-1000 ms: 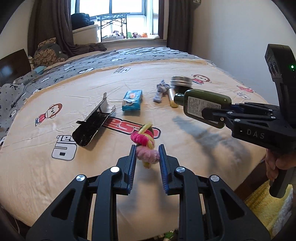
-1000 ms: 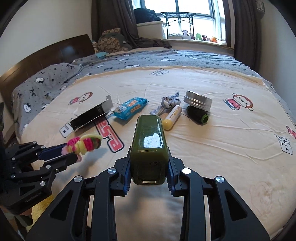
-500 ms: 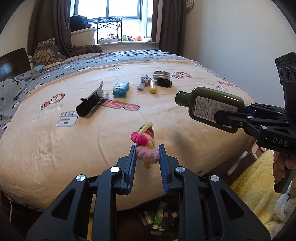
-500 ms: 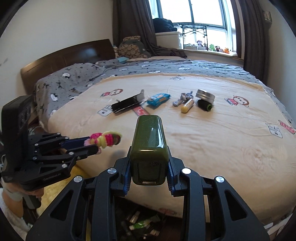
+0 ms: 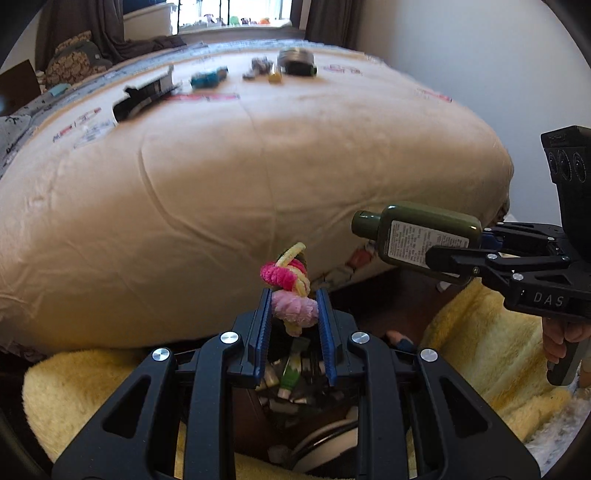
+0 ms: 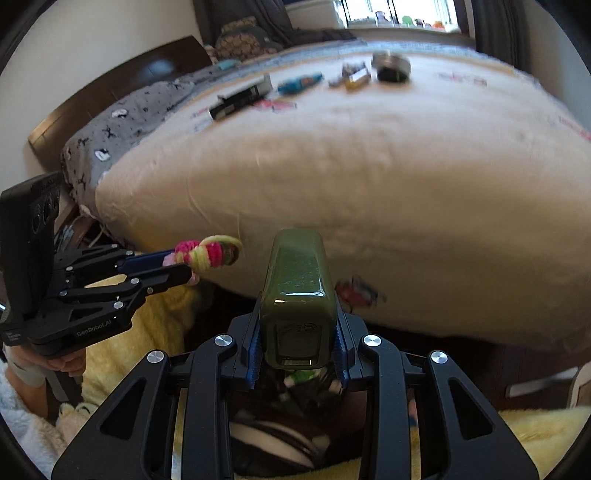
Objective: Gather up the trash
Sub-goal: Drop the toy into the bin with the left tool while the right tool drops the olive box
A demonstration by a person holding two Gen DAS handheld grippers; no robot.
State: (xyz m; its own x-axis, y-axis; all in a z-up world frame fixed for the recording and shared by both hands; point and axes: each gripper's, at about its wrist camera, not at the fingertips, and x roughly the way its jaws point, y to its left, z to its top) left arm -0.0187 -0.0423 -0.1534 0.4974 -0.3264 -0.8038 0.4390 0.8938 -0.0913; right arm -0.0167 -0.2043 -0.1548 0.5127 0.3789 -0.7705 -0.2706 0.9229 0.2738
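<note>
Nearest to the left wrist camera, a bundle of fuzzy hair ties [image 5: 291,291] in pink, magenta and yellow is pinched between the blue pads of the left gripper [image 5: 294,310], whose jaws are closed on the pale pink part of it. In the right wrist view the same bundle [image 6: 207,254] is seen sticking out past the tips of the left gripper [image 6: 173,271].

A dark green bottle [image 6: 298,291] is clamped by its bottom end in the right gripper [image 6: 299,341], with the jaws pressed against both of its sides. From the left view the bottle [image 5: 417,236] is seen lying level, its cap turned towards the left, and the right gripper [image 5: 458,254] is closed over its white label.

Below both grippers, a bin [image 5: 295,380] with small tubes and other trash inside can be made out, partly hidden by the fingers. A yellow fluffy rug [image 5: 480,350] lies on the floor around it.

Behind these, the edge of a bed with a beige cover [image 5: 221,192] is seen. Far back on the cover, blurred, several things are left: a black carton [image 6: 240,101], a blue packet [image 6: 299,83], a yellow tube [image 6: 356,79] and a round metal tin [image 6: 391,64]. They are well apart from both grippers. A wooden headboard [image 6: 122,92] and a window [image 6: 399,14] are seen farthest away.
</note>
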